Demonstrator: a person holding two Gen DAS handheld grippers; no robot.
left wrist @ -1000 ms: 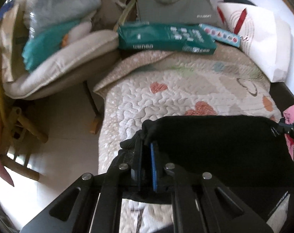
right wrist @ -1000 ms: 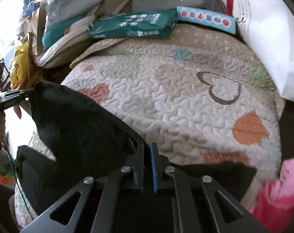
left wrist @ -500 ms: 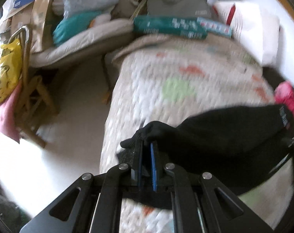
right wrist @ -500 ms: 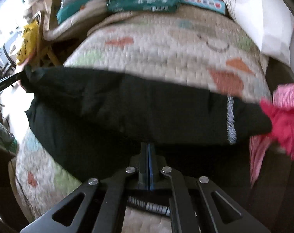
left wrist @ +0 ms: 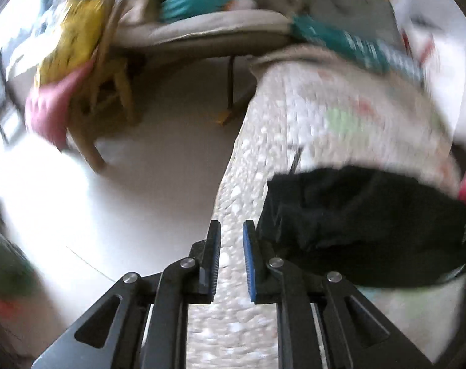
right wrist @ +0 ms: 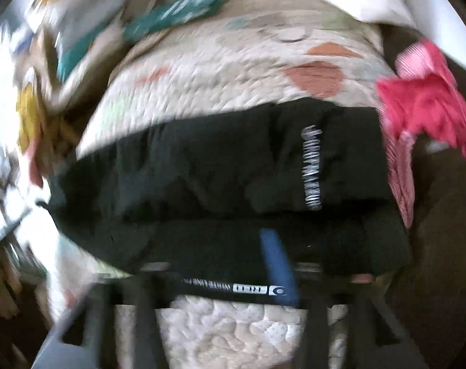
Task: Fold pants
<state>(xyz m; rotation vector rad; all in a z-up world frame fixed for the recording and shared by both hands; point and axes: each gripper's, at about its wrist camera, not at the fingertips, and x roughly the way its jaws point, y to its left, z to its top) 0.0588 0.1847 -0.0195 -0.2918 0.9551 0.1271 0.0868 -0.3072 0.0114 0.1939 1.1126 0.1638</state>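
From my left wrist view, blurred, I find the left gripper (left wrist: 231,233) with its jaws a little apart and nothing between them, poised over the edge of the quilt (left wrist: 340,113), and the pants (left wrist: 356,224) lie bunched on the quilt just to its right, their edge against the blue-padded finger. From my right wrist view, also smeared, the pants (right wrist: 208,178) lie folded across the quilt (right wrist: 233,73) with a pink cloth (right wrist: 423,104) at their right end. The right gripper (right wrist: 233,264) is low against their near edge with one blue pad showing, and I cannot tell whether it grips anything.
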